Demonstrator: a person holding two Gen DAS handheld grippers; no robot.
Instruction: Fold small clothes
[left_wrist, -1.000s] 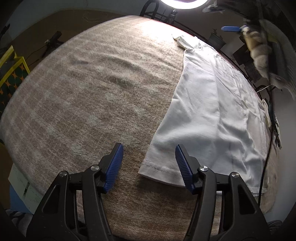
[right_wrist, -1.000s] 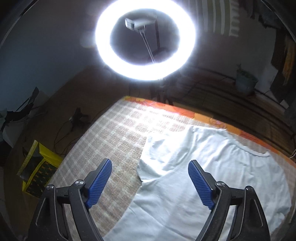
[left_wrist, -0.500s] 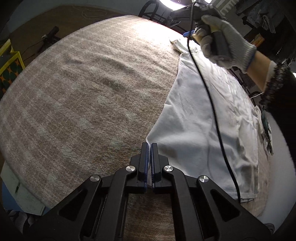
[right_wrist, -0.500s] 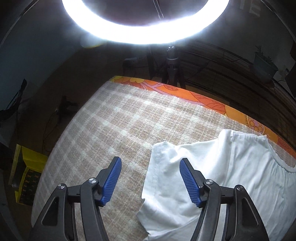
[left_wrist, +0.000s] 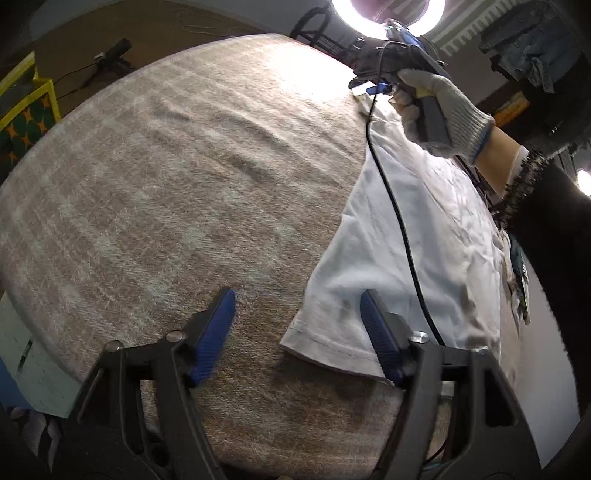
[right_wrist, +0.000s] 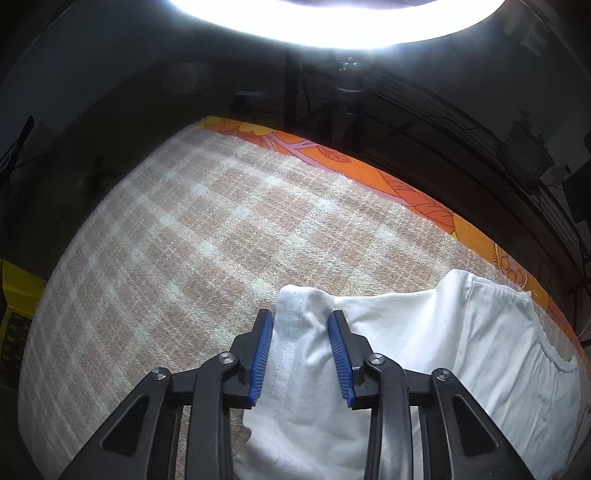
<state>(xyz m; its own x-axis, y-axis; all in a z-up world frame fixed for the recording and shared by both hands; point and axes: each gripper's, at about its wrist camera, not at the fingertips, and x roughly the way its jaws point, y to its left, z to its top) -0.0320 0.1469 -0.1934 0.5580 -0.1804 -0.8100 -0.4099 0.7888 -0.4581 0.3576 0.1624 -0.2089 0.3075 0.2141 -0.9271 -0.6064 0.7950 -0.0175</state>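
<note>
A white T-shirt (left_wrist: 417, 236) lies flat on a beige checked blanket (left_wrist: 177, 177). My left gripper (left_wrist: 299, 328) is open, low over the blanket, with the shirt's hemmed bottom corner (left_wrist: 314, 343) between its jaws, nearer the right finger. My right gripper (right_wrist: 301, 354) is part closed around the shirt's sleeve (right_wrist: 299, 332); the cloth bunches between the blue pads (right_wrist: 338, 354) with a gap left. The right gripper also shows in the left wrist view (left_wrist: 380, 85), held by a gloved hand at the far end of the shirt.
The blanket (right_wrist: 184, 229) covers a surface with an orange patterned border (right_wrist: 406, 188) at its far edge. A ring light (right_wrist: 332, 22) glares above. A black cable (left_wrist: 399, 206) hangs across the shirt. A yellow box (left_wrist: 26, 110) stands off the left edge.
My left gripper was shut half a second ago and is now open around the hem corner. My right gripper has moved down onto the sleeve and narrowed around it.
</note>
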